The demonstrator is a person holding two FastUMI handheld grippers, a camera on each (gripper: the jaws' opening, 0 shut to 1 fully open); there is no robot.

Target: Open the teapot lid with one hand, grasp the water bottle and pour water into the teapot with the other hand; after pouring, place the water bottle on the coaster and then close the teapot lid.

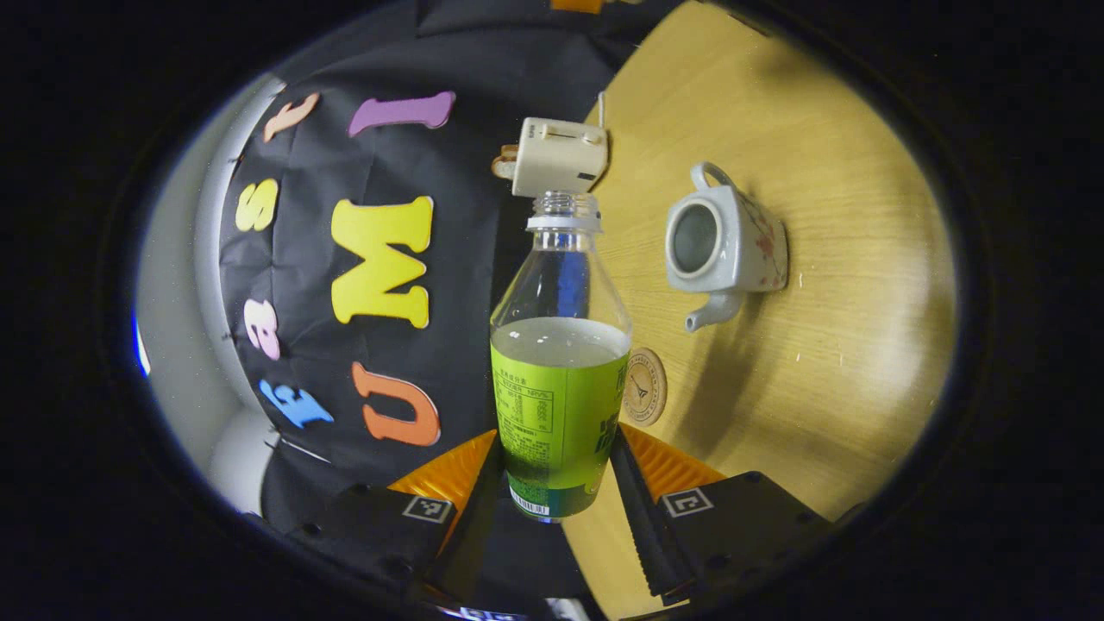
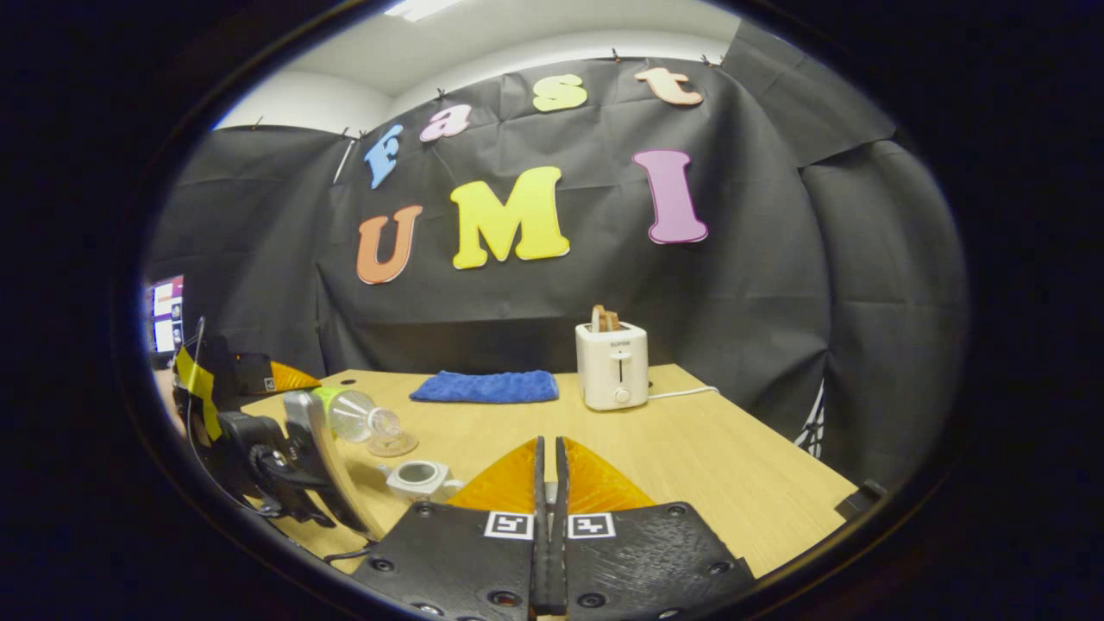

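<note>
Table (image 1: 845,362): half-full bottle (image 1: 559,379), lidless teapot (image 1: 724,243).

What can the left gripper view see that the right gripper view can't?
Left gripper view: the water line inside the bottle, which the left gripper grips, and red flowers on the teapot. Right gripper view: a blue cloth and the right gripper, its fingers together. Both: the bottle, the open teapot, the coaster, the toaster and the table.
</note>
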